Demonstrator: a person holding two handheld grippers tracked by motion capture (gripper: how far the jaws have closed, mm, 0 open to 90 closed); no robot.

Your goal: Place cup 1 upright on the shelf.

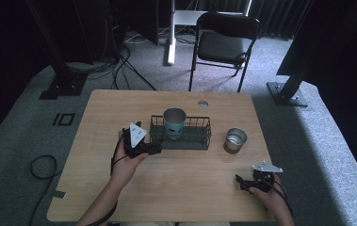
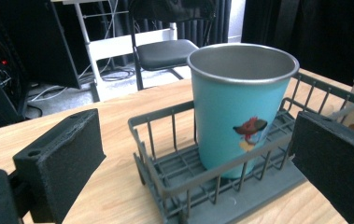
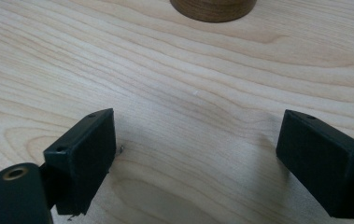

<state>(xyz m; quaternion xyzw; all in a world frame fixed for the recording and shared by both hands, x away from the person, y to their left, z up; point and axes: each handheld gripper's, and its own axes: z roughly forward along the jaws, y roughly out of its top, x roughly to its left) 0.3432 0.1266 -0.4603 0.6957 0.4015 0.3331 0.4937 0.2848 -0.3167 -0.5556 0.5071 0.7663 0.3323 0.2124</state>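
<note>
In the high view, the left claw [image 1: 153, 149] sits at centre frame beside the left end of the wire rack [image 1: 199, 140], which holds an upright teal cup [image 1: 174, 123]. The right claw [image 1: 242, 182] rests lower right on the table [image 1: 105, 113], below a steel cup [image 1: 235, 140].

The left gripper view shows its jaws spread wide apart, framing the rack's near end.

In the right gripper view, the jaws gape over bare wood.

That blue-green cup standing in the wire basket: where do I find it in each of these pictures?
High view: the teal cup stands mid-table, in the left part of the wire basket.
Left gripper view: the cup is centre-right, close up, upright in the basket, seen between the open jaws.
Right gripper view: bare wooden table and a brown round base at the top edge.
Shared landmark: the wooden tabletop.
</note>
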